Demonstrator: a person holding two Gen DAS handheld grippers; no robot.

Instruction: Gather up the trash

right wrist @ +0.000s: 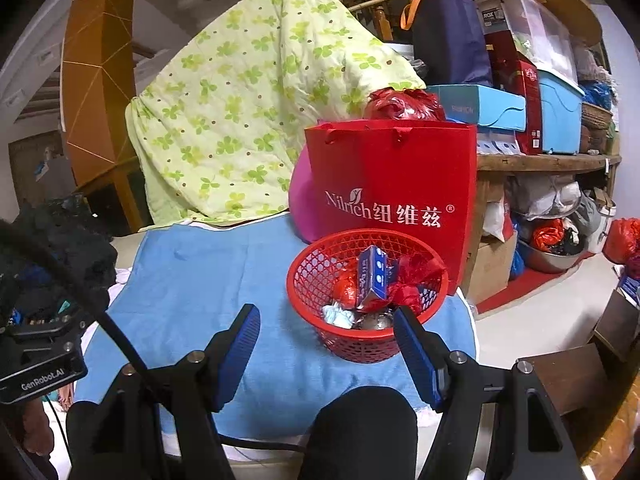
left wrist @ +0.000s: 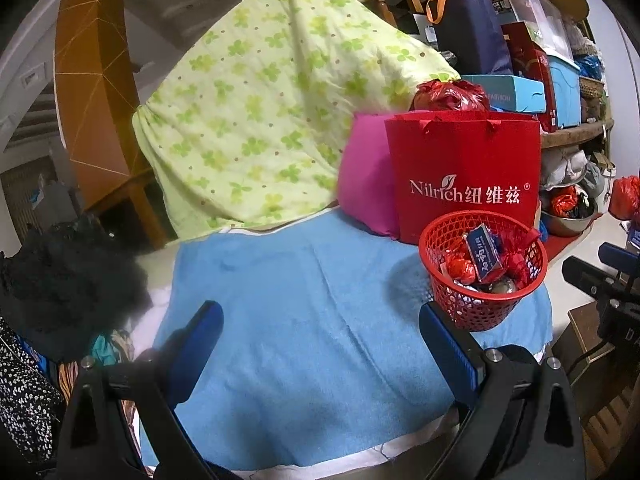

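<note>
A red mesh basket (left wrist: pixel 480 304) stands on a blue towel (left wrist: pixel 304 320) at its right side; it also shows in the right wrist view (right wrist: pixel 320 276). It holds trash: a blue and white carton (right wrist: pixel 372 276), red wrappers (right wrist: pixel 416 280) and crumpled foil (right wrist: pixel 340 316). My left gripper (left wrist: pixel 320 320) is open and empty over the bare towel, left of the basket. My right gripper (right wrist: pixel 326 320) is open and empty, just in front of the basket, its right finger (right wrist: pixel 416 352) beside the rim.
A red paper bag (right wrist: pixel 400 184) and a pink cushion (left wrist: pixel 364 184) stand behind the basket. A green floral quilt (left wrist: pixel 264 100) hangs at the back. Shelves of boxes (right wrist: pixel 540 100) fill the right. Dark clothes (left wrist: pixel 60 280) lie left.
</note>
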